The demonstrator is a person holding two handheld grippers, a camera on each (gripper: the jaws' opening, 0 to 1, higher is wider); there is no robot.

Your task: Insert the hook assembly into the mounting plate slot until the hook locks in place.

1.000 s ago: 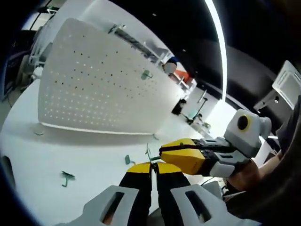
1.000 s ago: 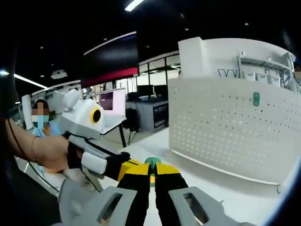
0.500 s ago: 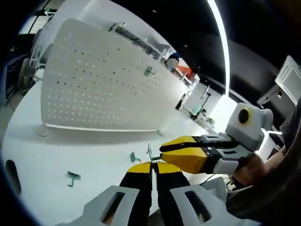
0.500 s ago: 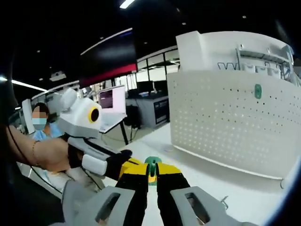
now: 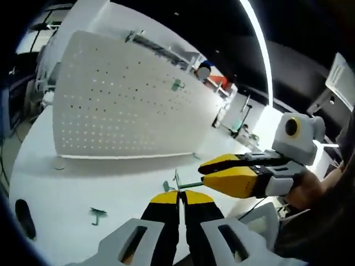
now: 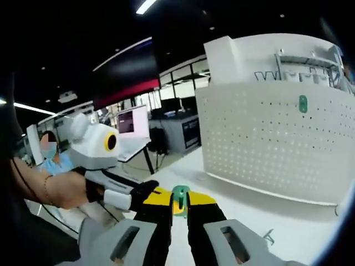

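Step in hand, frame centre: our left gripper (image 5: 178,195) and right gripper (image 6: 178,200) both clamped on small green hook assembly (image 6: 179,195); next, we carry it to white perforated mounting plate (image 6: 266,138)

The mounting plate (image 5: 122,105) looks like matt white perforated sheet; the table (image 5: 66,188) is smooth.

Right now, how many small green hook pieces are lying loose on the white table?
2 visible: one small green hook piece at lower left, another beyond the closed left gripper tips. Others may be hidden.
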